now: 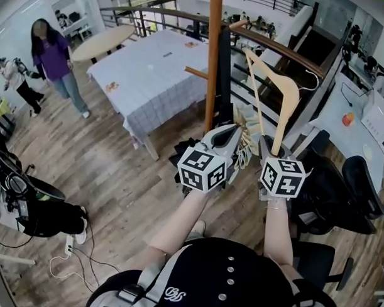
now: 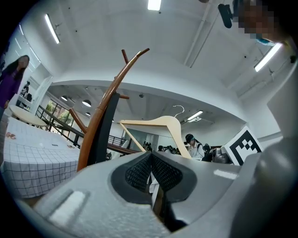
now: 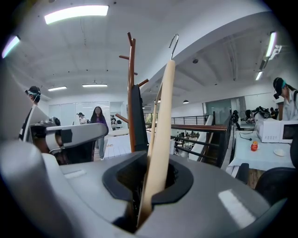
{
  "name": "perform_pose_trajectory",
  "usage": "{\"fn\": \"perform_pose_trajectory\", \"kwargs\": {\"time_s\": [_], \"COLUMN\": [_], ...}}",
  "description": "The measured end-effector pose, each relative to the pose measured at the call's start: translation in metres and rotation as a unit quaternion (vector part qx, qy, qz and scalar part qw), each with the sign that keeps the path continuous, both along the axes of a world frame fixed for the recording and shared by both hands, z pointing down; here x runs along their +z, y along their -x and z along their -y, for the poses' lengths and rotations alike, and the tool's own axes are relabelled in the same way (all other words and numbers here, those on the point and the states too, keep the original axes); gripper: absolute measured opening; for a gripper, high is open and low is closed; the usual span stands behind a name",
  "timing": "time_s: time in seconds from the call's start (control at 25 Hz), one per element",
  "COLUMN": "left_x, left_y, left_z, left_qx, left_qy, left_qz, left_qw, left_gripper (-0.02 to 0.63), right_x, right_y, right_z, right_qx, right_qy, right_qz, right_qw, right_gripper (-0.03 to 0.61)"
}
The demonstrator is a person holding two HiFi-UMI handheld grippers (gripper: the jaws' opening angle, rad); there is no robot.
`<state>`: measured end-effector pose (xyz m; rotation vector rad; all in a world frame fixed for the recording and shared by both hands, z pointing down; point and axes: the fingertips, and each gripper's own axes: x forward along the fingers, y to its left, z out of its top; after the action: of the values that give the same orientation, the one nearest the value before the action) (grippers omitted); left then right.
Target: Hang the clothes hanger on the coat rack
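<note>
The pale wooden clothes hanger (image 1: 283, 90) stands upright with its wire hook at the top, and my right gripper (image 1: 271, 146) is shut on the lower end of one arm. In the right gripper view that arm (image 3: 160, 135) runs up from between the jaws of the gripper (image 3: 146, 186). The brown wooden coat rack (image 1: 213, 56) rises just left of and beyond the hanger, with a dark garment (image 1: 225, 75) hanging on it. My left gripper (image 1: 227, 137) is beside the right one, near the rack's pole (image 2: 100, 121), and looks shut on a pale patterned cloth (image 1: 245, 136).
A table with a checked cloth (image 1: 151, 73) stands behind the rack, and a curved wooden railing (image 1: 277, 49) runs to its right. Black office chairs (image 1: 341, 193) and a white desk (image 1: 363, 124) are on the right. A person in purple (image 1: 57, 63) walks at the far left.
</note>
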<state>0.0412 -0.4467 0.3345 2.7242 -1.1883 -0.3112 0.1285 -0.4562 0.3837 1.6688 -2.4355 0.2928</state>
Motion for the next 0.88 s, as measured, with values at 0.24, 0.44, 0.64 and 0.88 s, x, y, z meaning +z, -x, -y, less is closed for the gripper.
{"fn": "perform_pose_trajectory", "kwargs": {"time_s": [0.24, 0.44, 0.64, 0.88], "left_x": [-0.01, -0.018, -0.022, -0.031], "left_y": [0.004, 0.001, 0.006, 0.017], "left_z": [0.016, 0.038, 0.056, 0.077], "left_qx": [0.012, 0.014, 0.016, 0.014], "left_qy": [-0.013, -0.02, -0.025, -0.034], "left_qz": [-0.007, -0.007, -0.013, -0.021], "left_qw": [0.9998, 0.9997, 0.9995, 0.9991], "left_gripper": [-0.003, -0.003, -0.003, -0.003], "right_x": [-0.005, -0.012, -0.025, -0.037], "right_y": [0.011, 0.01, 0.017, 0.034], "right_z": [0.017, 0.041, 0.063, 0.091], "right_qx": [0.004, 0.004, 0.002, -0.005], "right_qy": [-0.004, -0.007, -0.017, -0.026], "right_qz": [-0.019, -0.027, -0.046, -0.068], "right_qw": [1.0, 1.0, 0.999, 0.997], "right_gripper": [0.04, 0.04, 0.04, 0.04]}}
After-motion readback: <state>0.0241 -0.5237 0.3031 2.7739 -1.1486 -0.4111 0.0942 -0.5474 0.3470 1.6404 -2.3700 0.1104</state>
